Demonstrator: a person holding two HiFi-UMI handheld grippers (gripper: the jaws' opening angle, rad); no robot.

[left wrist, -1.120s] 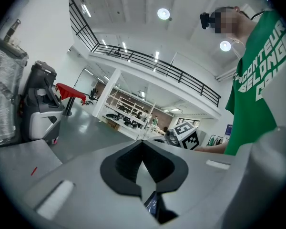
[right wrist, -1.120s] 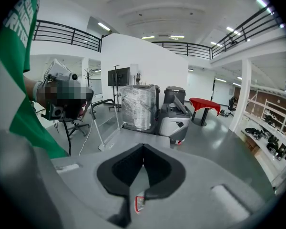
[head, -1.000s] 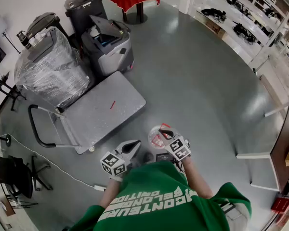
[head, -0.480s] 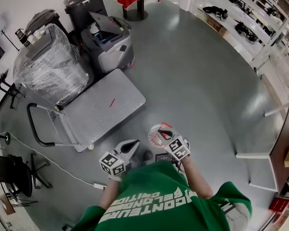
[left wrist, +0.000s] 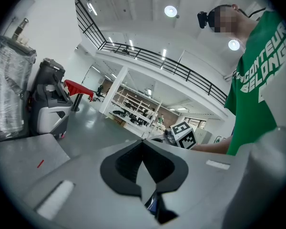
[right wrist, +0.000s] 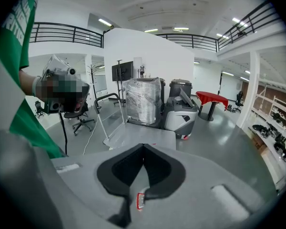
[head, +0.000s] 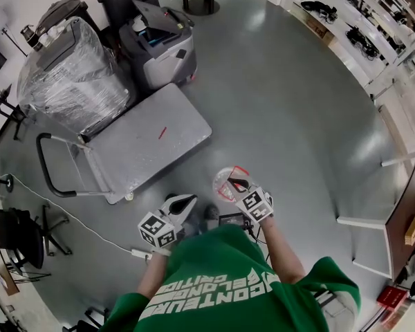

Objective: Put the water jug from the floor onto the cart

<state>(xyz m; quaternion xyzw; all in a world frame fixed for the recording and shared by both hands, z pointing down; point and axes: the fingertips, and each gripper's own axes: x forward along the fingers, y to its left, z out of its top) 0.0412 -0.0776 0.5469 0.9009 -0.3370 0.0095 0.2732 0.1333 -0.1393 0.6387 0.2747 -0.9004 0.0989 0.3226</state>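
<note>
Head view showed the water jug caught in my right gripper, its jaws pinched tight on it, over the floor near the cart. My left gripper was closed, holding nothing.

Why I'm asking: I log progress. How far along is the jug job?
Done: the right gripper is shut on the water jug. In hand: the jug, apart from the cart. Left: bring it over and set it on the deck. The left gripper is shut, empty.
</note>
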